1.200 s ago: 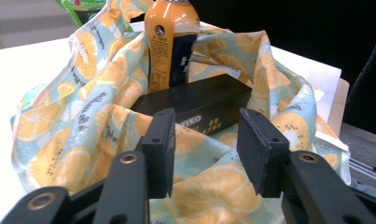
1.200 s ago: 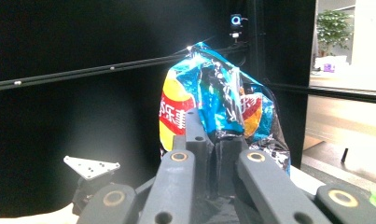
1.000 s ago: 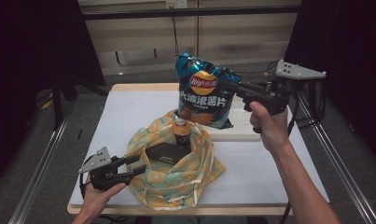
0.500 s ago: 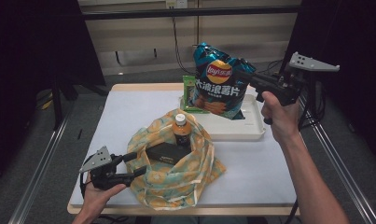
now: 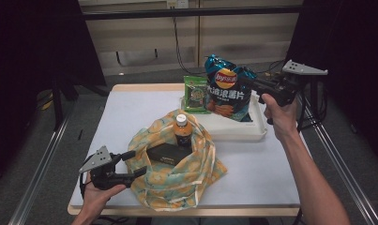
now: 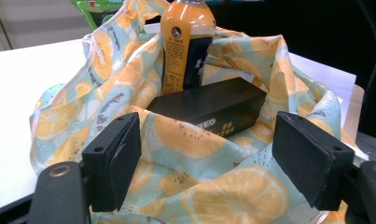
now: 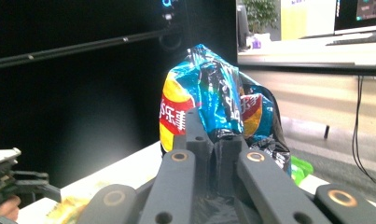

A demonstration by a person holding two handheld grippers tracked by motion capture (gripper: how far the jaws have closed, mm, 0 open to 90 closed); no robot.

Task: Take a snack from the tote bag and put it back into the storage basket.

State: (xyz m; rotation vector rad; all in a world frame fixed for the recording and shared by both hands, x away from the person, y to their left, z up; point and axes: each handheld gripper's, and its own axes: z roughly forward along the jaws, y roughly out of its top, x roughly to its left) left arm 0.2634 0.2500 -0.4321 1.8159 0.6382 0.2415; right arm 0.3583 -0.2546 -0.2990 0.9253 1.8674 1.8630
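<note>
The white counter (image 5: pixel 121 122) carries everything, and the fruit-print cloth bag (image 5: pixel 177 173) in its near middle serves as landmark. Beyond the bag, on the far right, sits a white tray (image 5: pixel 233 130) with a green snack packet (image 5: pixel 194 93) standing at its left end. Above that tray hangs the blue Lay's chip bag (image 5: pixel 226 93), pinched at its crimped edge by the right tongs (image 5: pixel 252 84), whose jaws are clamped together on the foil. That thin hold is the main risk: the bag could swing or slip out and fall onto the tray.

Inside the cloth bag a black box (image 5: pixel 165 153) lies flat, with an orange drink bottle (image 5: pixel 182 131) upright behind it. A careless drop could tip the bottle.

At the bag's near-left rim, the left tongs (image 5: pixel 136 164) have just been opening and stand apart, gripping nothing; the unheld rim may sag and narrow the mouth.
</note>
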